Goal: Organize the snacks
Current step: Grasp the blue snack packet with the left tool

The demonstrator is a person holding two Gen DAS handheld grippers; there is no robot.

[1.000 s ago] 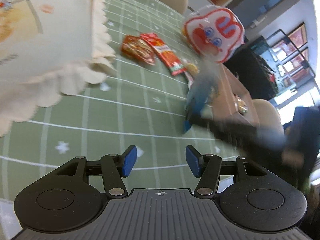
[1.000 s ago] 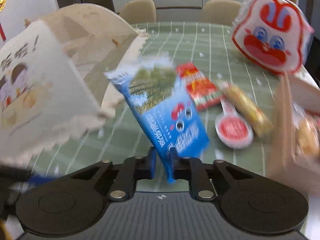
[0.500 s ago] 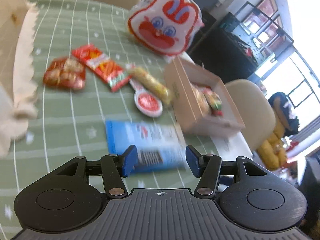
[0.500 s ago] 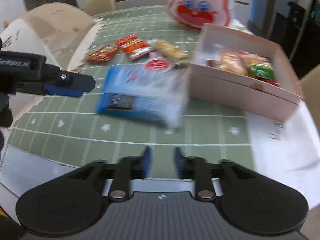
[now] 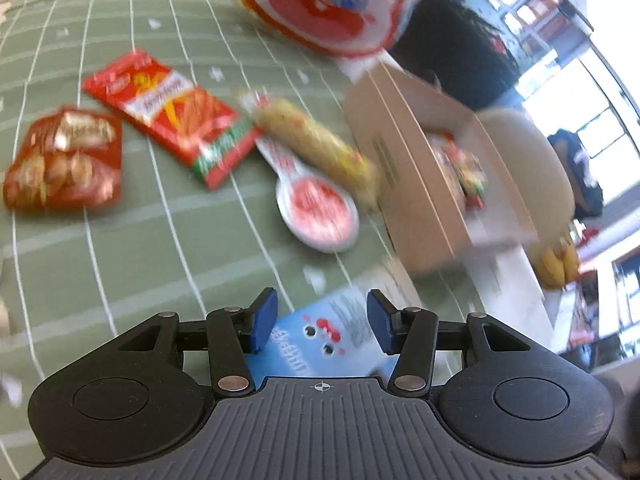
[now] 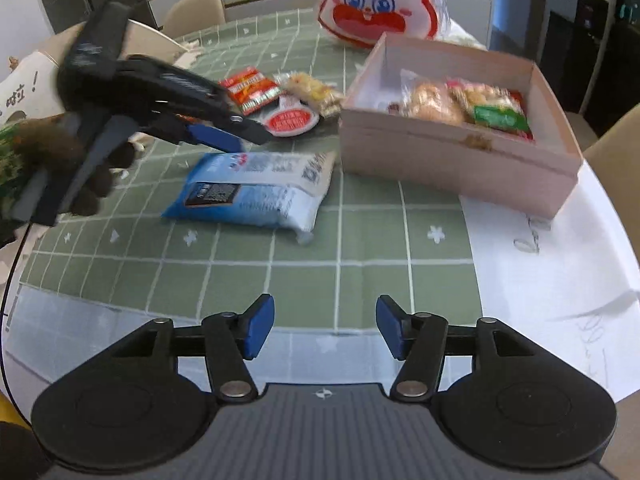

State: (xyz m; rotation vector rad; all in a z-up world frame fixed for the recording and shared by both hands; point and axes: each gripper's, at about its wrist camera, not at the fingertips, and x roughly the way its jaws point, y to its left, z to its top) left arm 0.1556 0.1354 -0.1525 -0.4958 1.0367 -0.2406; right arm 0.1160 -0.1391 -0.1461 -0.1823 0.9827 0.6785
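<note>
1. Snacks lie scattered on my tabletop point(image 6: 360, 276), and I take the pink box point(image 6: 452, 168) as my landmark.
2. Blue bag point(image 6: 256, 192) lies flat on the green cloth just left of the box, its near corner close to the box wall; I can't tell if they touch.
3. Inside the box I see a bun-like pack point(image 6: 432, 104) and a green-labelled pack point(image 6: 500, 118).
4. Behind the box stands the rabbit bag point(image 6: 380, 4).
5. Left of the box and beyond the blue bag: a round red-lidded cup point(image 6: 292, 122), a yellowish roll pack point(image 6: 316, 90) and a red stick pack point(image 6: 250, 88). Farther left, in the left view, sits a red crinkly pouch point(image 5: 64, 160).
6. My left claw point(image 5: 320, 320) is over the blue bag's left end, its jaws closing with the bag under and between them; the pads don't press on it.
7. My right claw point(image 6: 325, 328) is near the tabletop's front edge, well short of the box, jaws opening and nothing between them.
</note>
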